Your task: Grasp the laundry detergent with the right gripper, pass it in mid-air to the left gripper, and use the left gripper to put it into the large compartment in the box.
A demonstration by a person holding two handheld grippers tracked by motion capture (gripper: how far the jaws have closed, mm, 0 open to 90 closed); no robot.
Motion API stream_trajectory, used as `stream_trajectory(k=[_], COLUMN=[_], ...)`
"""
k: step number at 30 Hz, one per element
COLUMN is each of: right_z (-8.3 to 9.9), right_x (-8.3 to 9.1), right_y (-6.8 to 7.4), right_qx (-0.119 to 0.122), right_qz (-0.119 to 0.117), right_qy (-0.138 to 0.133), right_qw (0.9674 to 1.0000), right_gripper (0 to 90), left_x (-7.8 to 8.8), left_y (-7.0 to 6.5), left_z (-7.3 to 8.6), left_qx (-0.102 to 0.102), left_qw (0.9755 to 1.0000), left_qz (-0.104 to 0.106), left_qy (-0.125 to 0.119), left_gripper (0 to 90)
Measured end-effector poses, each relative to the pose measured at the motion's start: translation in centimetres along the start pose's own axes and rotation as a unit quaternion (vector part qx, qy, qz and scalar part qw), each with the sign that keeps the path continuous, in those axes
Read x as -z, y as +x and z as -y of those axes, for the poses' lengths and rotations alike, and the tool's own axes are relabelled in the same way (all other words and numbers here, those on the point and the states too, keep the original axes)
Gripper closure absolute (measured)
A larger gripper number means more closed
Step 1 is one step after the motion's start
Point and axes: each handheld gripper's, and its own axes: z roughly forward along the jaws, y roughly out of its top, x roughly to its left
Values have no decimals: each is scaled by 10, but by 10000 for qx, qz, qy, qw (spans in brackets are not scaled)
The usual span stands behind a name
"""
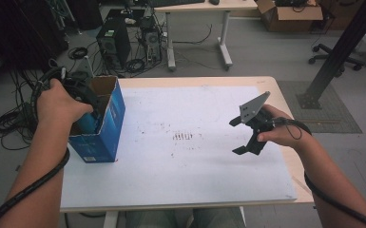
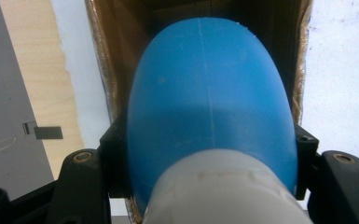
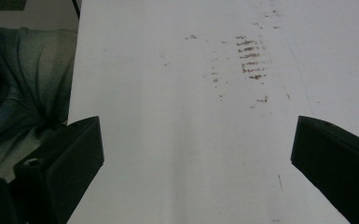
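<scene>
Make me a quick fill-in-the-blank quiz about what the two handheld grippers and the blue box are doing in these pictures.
1. The left gripper is shut on a blue plastic bottle with a ____ cap.
2. The bottle is partly inside the open blue cardboard box, whose inner walls are ____.
3. The right gripper has its jaws ____, nothing between them.
4. It hangs above the ____ sheet covering the table.

Missing words: white; brown; open; white

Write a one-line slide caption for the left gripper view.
Left claw clamped on a blue bottle with a white cap, held in the mouth of an open cardboard box.
</scene>
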Motion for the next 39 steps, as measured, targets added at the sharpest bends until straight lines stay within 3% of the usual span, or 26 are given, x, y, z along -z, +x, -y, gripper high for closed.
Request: stream_trajectory(k=[18, 39], right_z=[3, 0], right_x=[-3, 0], right_y=[0, -5], right_qx=[-47, -41], right_qz=[-29, -27], right_qy=[-7, 225], right_qw=[10000, 9997], right_gripper=[22, 23], left_x=[-26, -41], left_y=[3, 5], left_z=[0, -2], left_qx=[5, 8], left_qw=[10000, 9998], left_qz=[13, 53], left_qy=[60, 195], left_gripper=[381, 380])
